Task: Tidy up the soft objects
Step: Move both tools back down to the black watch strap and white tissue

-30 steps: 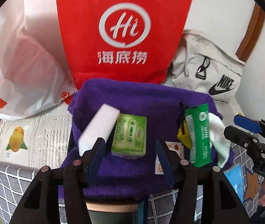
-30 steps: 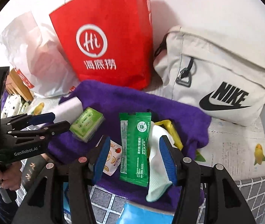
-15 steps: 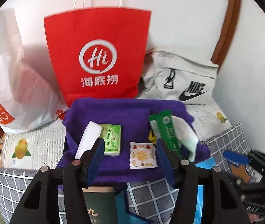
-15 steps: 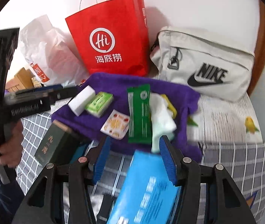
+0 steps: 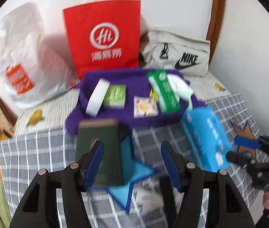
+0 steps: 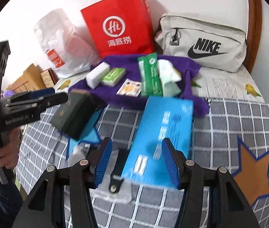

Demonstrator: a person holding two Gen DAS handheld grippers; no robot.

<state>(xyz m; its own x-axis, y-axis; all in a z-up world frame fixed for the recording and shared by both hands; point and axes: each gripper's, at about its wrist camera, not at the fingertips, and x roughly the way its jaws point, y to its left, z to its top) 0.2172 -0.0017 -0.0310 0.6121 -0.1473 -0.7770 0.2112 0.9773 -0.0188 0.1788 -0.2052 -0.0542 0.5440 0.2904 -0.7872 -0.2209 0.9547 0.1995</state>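
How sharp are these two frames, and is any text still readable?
Left wrist: heavy motion blur, red bag lettering doubled, dark green box smeared. Right wrist: milder, NIKE on grey bag crisp, blue box print streaked. Fisheye bends both edges.

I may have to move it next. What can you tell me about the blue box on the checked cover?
The blue box is long, flat and rectangular, apparently glossy cardboard with white print, blurred beyond reading. It lies flat on the grey checked cover, its far end at or over the purple towel edge, its near end between the right gripper fingers, ungripped.
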